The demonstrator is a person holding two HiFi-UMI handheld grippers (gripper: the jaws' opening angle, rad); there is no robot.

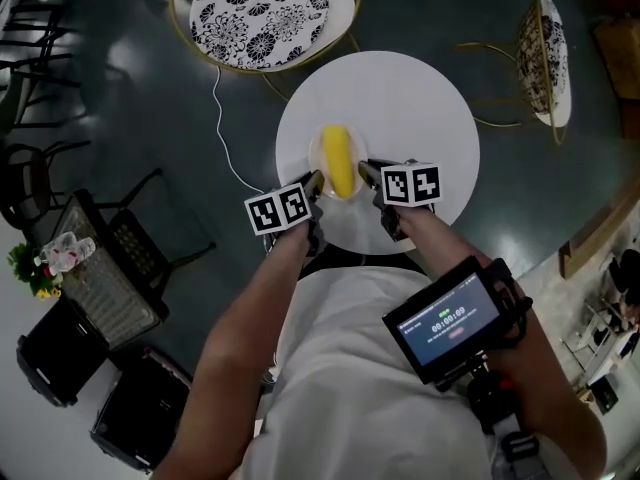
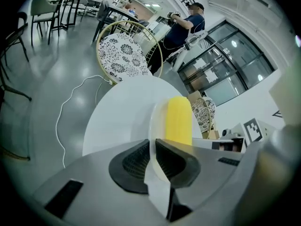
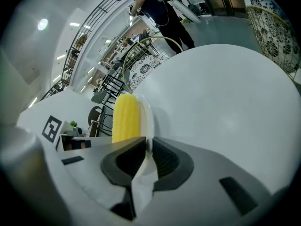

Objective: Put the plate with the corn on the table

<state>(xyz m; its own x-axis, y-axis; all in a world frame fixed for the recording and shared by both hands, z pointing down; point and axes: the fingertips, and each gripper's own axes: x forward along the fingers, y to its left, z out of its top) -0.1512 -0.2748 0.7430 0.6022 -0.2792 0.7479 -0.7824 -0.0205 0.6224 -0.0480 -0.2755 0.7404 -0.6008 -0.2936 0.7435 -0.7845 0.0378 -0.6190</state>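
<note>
Round white table (image 1: 420,108) spreading ahead of the left gripper (image 1: 316,182), its jaws pinching the plate (image 1: 318,153) by its rim, right gripper (image 1: 367,172) clamping the opposite rim, corn (image 1: 339,160) lying on the plate between both.

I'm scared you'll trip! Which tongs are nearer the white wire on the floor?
Left. The left tongs hold the plate rim nearest the wire; the right tongs hold the far rim.

White shirt (image 1: 340,368); black ribbed fingers (image 2: 134,161), grey housings (image 2: 94,192), marker cubes (image 1: 279,209).
</note>
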